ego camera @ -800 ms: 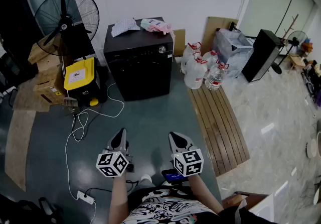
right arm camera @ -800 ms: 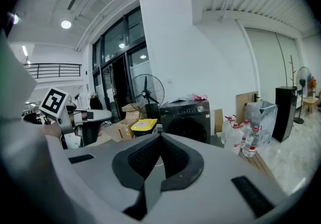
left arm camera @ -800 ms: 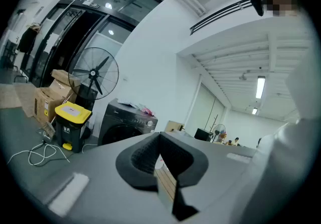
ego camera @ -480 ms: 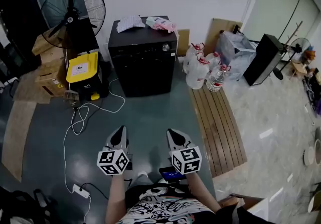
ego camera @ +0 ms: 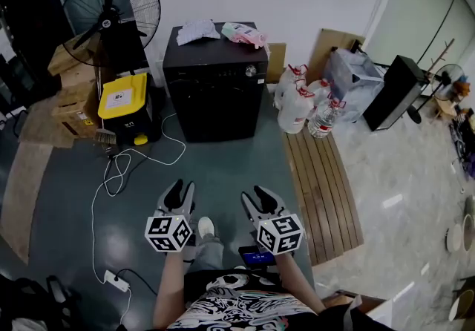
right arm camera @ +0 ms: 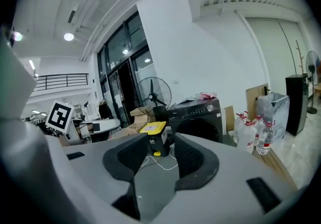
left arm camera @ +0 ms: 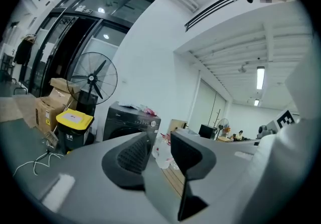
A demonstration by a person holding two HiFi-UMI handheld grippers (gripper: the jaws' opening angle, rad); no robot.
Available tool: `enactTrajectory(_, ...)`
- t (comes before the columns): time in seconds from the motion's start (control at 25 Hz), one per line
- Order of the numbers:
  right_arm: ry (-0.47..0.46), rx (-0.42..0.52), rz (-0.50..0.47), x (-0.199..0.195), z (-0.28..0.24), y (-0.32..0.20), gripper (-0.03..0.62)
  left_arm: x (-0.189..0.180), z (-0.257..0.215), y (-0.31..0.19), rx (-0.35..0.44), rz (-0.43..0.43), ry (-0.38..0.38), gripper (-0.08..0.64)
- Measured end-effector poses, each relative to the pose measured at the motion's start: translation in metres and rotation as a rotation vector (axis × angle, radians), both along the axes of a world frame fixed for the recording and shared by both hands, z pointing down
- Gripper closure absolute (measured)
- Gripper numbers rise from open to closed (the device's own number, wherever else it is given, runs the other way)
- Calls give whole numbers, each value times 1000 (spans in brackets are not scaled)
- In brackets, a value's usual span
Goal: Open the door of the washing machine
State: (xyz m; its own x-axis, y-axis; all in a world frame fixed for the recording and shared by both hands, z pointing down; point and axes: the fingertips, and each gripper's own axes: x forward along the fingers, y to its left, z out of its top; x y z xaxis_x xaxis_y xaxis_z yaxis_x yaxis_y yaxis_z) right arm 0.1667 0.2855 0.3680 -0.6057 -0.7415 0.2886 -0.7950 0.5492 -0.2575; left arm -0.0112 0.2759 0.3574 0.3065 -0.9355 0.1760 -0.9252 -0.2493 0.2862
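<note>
A black front-loading washing machine (ego camera: 215,92) stands against the far white wall, its round door shut and a silver knob (ego camera: 252,70) at its top right. The same washing machine (left arm camera: 131,124) shows far ahead in the left gripper view, and the washing machine (right arm camera: 198,117) in the right gripper view. My left gripper (ego camera: 181,190) and right gripper (ego camera: 254,197) hover side by side over the floor, well short of the machine. Both are open with nothing between their jaws.
Clothes (ego camera: 243,34) lie on top of the machine. A standing fan (ego camera: 111,7), cardboard boxes (ego camera: 68,110) and a yellow-lidded black box (ego camera: 122,108) are to its left. Water jugs (ego camera: 304,108) and a wooden slat mat (ego camera: 319,177) lie right. A white cable (ego camera: 111,185) crosses the floor.
The person has stepped forward: the machine sits slightly nearer and more central, and a shoe now shows between the grippers. Both grippers keep their pose and stay open.
</note>
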Motion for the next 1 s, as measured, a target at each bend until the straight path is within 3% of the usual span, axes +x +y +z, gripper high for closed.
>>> enactTrajectory(0.2, 39, -6, 20, -14, 20, -62, 422, -12, 17, -66, 27, 40, 29, 416)
enactTrajectory(0.36, 90, -40, 39, -41, 46, -139, 422, -37, 46, -143, -4, 78, 11, 416)
enactTrajectory(0.64, 147, -108, 50, -108, 79, -295, 426, -89, 105, -301, -91, 200, -151, 414)
enactTrajectory(0.8, 167, -121, 51, -140, 96, -370, 423, -118, 138, -375, -133, 233, -172, 411)
enactTrajectory(1.0, 192, -144, 62, -163, 117, -430, 425, -147, 168, -438, -157, 245, -179, 408)
